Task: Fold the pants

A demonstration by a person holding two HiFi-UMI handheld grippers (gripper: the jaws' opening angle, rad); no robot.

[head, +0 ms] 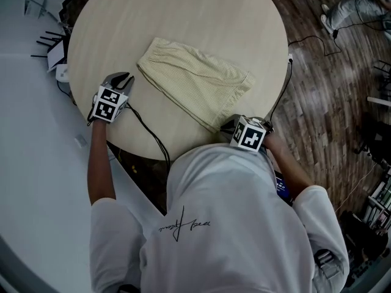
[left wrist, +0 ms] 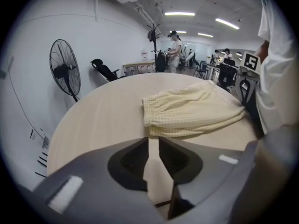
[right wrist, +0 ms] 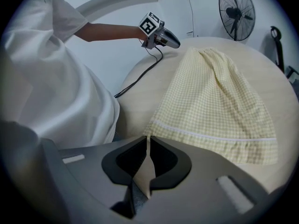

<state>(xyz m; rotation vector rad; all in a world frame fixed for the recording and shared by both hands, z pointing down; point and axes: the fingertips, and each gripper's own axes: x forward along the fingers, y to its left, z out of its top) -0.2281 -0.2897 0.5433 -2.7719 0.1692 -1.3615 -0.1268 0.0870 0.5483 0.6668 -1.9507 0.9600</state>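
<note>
Pale yellow checked pants (head: 195, 81), short-legged and folded in half lengthwise, lie slantwise on the round light-wood table (head: 183, 17). My left gripper (head: 124, 76) hovers over the table's left edge, a short way left of the waistband end (left wrist: 154, 113). Its jaws (left wrist: 153, 141) stand open, with only bare table between them. My right gripper (head: 229, 126) is at the near edge, right at the hem corner (right wrist: 156, 125). Its jaws (right wrist: 148, 141) are shut to a thin slit, and no cloth shows between them. The pants (right wrist: 215, 101) stretch away toward the left gripper (right wrist: 161, 36).
A black cable (head: 149, 133) runs from the left gripper across the table and over its near edge. The person's white shirt (head: 226, 224) hides the near rim. A standing fan (left wrist: 65, 73) is beyond the table. Dark wooden floor (head: 330, 90) with cables lies to the right.
</note>
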